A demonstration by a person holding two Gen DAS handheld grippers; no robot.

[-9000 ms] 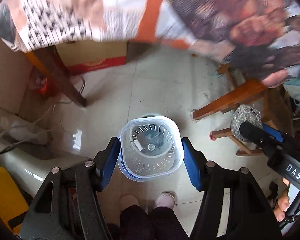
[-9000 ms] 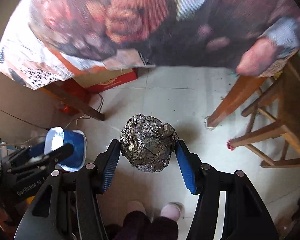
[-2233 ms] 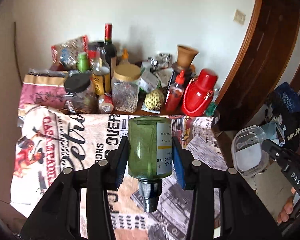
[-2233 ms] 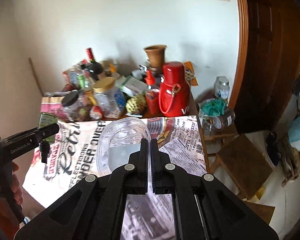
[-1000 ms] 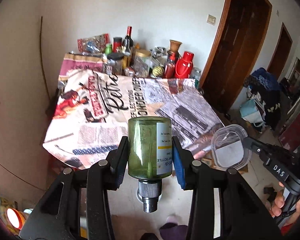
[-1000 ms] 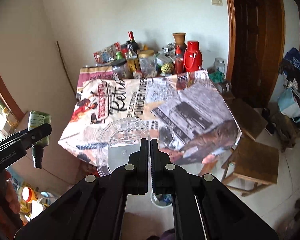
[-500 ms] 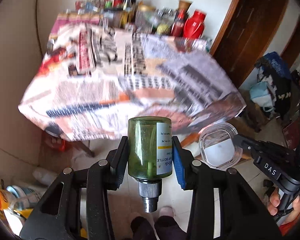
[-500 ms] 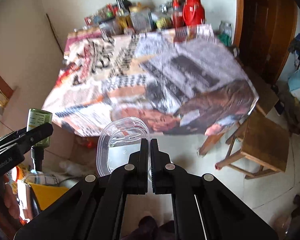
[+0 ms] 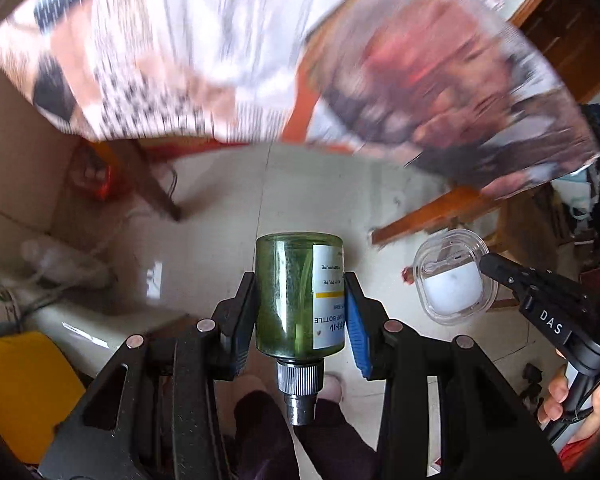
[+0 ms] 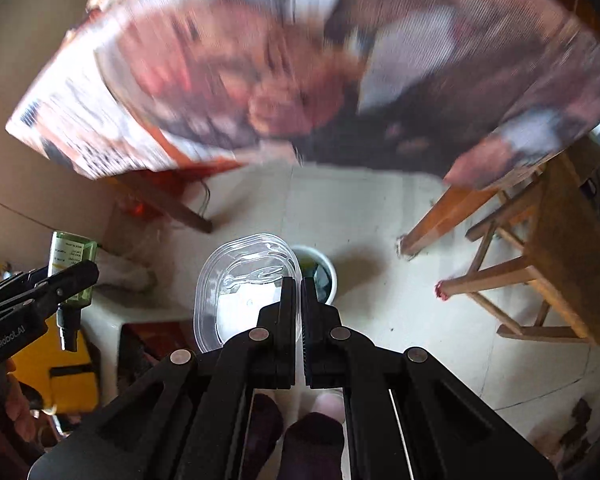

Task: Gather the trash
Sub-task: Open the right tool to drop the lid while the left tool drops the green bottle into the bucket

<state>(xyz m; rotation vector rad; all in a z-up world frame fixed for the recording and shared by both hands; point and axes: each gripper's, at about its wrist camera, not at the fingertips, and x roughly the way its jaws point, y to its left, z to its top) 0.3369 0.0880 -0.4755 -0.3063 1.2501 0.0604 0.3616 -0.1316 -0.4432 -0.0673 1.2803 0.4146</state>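
Both views have dropped since a second ago, from looking across the cluttered worktop to looking down at the pale tiled floor (image 10: pixel 364 216) beneath it, with the printed cloth (image 9: pixel 220 52) now a blur across the far edge. On the floor stand wooden legs, a wooden stool (image 10: pixel 556 264) to the right, and a white plastic stool and something yellow at near left. The left tongs (image 9: pixel 300 312) grip one green bottle (image 9: pixel 296 296) by its sides, neck pointing near, held above the floor. The right tongs (image 10: pixel 300 296) are pinched closed on the rim of one clear plastic container (image 10: pixel 240 280). Only the right view shows the white bin (image 10: pixel 320 272) on the floor, half hidden just behind that container; in the left view the bottle covers that spot. The left view alone shows the person's hand (image 9: pixel 576 400) on the right handle. Two shoes show at the near edge of both views.
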